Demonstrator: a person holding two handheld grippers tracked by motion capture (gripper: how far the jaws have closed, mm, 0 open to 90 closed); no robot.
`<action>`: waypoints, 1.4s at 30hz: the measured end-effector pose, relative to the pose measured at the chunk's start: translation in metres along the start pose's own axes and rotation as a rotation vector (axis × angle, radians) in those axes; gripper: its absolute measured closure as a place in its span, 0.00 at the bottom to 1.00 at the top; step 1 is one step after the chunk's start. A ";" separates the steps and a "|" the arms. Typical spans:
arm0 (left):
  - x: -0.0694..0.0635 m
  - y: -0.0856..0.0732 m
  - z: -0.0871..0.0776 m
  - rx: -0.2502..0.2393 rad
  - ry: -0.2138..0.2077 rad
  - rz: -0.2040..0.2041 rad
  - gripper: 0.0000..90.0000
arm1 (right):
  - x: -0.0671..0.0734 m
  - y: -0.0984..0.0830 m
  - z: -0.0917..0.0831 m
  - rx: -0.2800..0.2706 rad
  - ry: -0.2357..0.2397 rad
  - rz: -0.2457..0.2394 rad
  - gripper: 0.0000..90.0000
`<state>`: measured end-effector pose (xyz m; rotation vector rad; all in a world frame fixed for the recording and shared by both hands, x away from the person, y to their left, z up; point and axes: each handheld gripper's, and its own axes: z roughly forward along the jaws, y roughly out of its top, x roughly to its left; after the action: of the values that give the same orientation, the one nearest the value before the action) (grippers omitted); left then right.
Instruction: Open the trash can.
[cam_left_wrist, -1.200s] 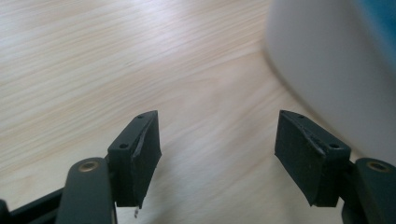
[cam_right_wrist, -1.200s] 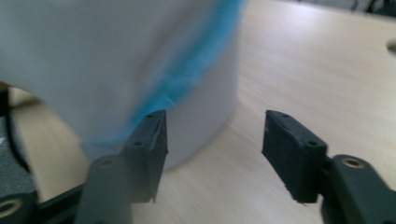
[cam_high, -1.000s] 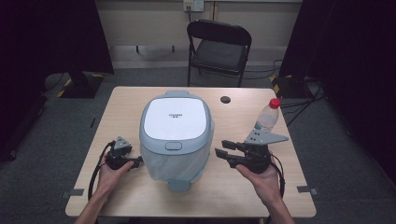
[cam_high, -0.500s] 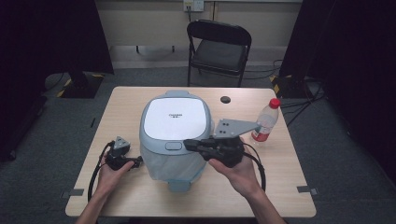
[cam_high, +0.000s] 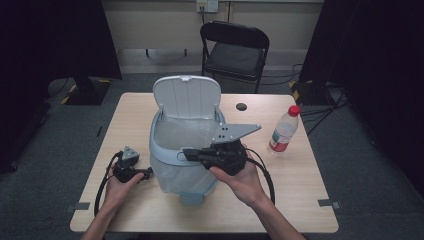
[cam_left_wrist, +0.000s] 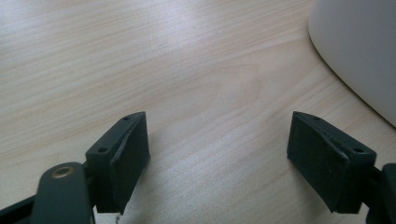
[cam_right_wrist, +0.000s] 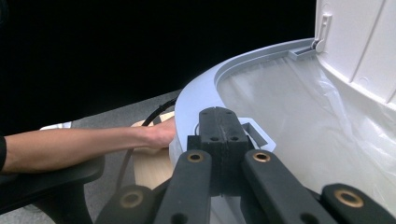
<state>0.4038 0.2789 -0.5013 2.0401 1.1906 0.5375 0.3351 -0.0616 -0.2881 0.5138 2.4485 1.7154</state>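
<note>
standing open, lined bin (cam_high: 186, 145), lid (cam_high: 186, 96) up

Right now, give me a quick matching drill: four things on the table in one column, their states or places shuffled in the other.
1. bin lid
2. right gripper
3. left gripper
4. water bottle

a. jaws wide apart, low on the table
b. standing upright, right of the bin
c. swung up, open
d. jaws shut, at the bin's front rim

Pairs: 1-c, 2-d, 3-a, 4-b
</note>
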 end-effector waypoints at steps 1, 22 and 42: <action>0.000 0.000 0.000 0.000 0.000 0.000 0.23 | 0.000 0.000 -0.001 -0.005 -0.007 -0.003 1.00; 0.001 0.000 0.000 0.003 -0.010 0.005 0.22 | -0.039 -0.064 -0.077 -0.068 -0.272 0.197 0.69; 0.001 0.000 0.000 0.003 -0.009 0.005 0.22 | -0.129 -0.181 -0.080 0.152 -0.639 0.457 0.24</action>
<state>0.4046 0.2797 -0.5013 2.0467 1.1822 0.5287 0.3958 -0.2313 -0.4415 1.4686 2.0817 1.1984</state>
